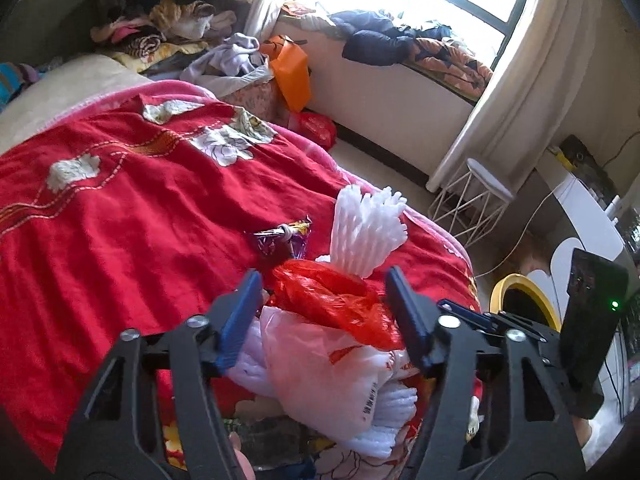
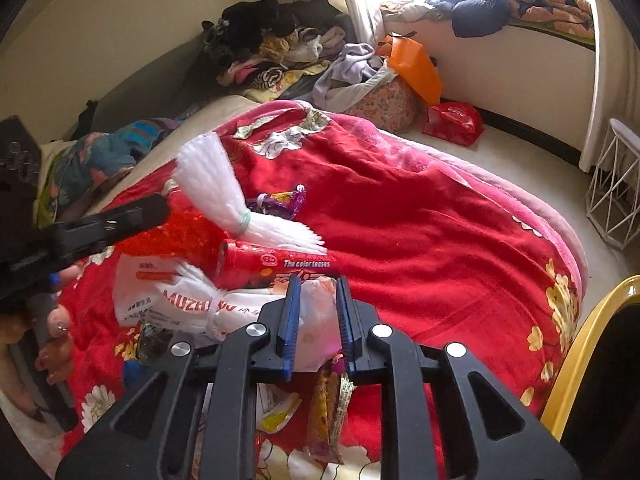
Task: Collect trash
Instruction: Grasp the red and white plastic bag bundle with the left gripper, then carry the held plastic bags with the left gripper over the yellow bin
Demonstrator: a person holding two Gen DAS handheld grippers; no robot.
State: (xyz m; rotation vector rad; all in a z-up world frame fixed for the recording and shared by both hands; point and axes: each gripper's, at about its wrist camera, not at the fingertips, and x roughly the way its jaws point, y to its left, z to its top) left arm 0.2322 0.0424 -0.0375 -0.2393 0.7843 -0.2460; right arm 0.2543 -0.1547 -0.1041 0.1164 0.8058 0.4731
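A heap of trash is seen lying on a red blanket [image 1: 120, 208] spread over a bed. The left gripper [image 1: 326, 292] is held over the near end of the heap with its blue-padded fingers partly open; a crumpled red plastic bag [image 1: 332, 296] lies between them, with a white plastic bag [image 1: 320, 364] just beneath, but whether the pads press on either cannot be told. Beyond the red bag a white foam net [image 1: 368, 232] is propped, and just beside it a purple snack wrapper [image 1: 286, 238] lies on the blanket. In the right wrist view the right gripper [image 2: 318, 300] is nearly closed, and a thin, pale plastic bag [image 2: 318, 320] is pinched between its pads. A red wrapper with white print [image 2: 264, 264] lies just ahead of the fingers, and a yellow snack wrapper [image 2: 330, 408] is seen under the gripper. A yellow-rimmed bin [image 1: 524, 300] stands on the floor beside the bed.
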